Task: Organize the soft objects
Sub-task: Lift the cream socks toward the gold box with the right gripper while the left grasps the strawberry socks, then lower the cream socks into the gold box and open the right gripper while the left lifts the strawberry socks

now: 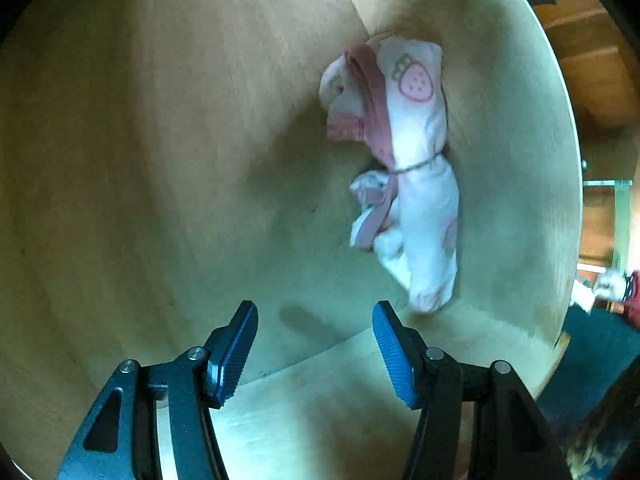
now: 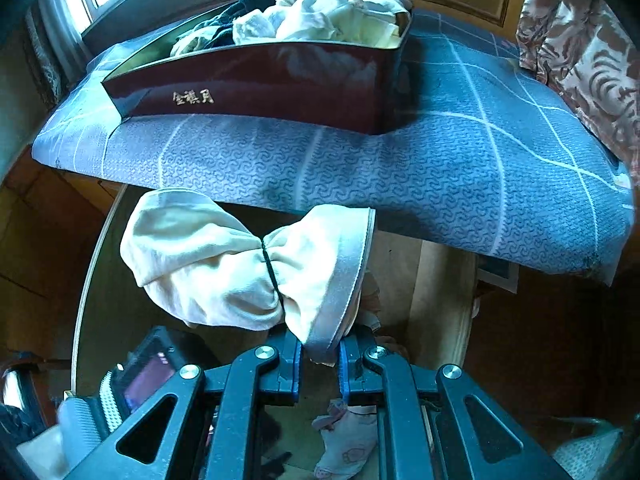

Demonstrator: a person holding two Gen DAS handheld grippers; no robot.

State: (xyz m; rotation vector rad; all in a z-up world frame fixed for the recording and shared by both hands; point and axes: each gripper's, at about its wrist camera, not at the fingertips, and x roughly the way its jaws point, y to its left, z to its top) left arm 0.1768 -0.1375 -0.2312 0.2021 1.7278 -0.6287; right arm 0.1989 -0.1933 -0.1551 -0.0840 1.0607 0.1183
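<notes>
Lying just beyond the open, empty left gripper (image 1: 316, 354), the strawberry-print bundle (image 1: 404, 168) rests on the table (image 1: 160, 140)

- Left wrist view: looks steeply down onto the round wooden table (image 1: 168, 152), close above it; the strawberry-print sock bundle (image 1: 404, 168) lies right of centre, near the table's right edge.
- Right wrist view: tilted down but more forward, past the table's rim (image 2: 86, 280) toward the blue cushion (image 2: 460, 168) and the dark red box (image 2: 260, 84) on it.
- Shared: the table and the same bundle (image 2: 348, 444), low in the right wrist view.
</notes>
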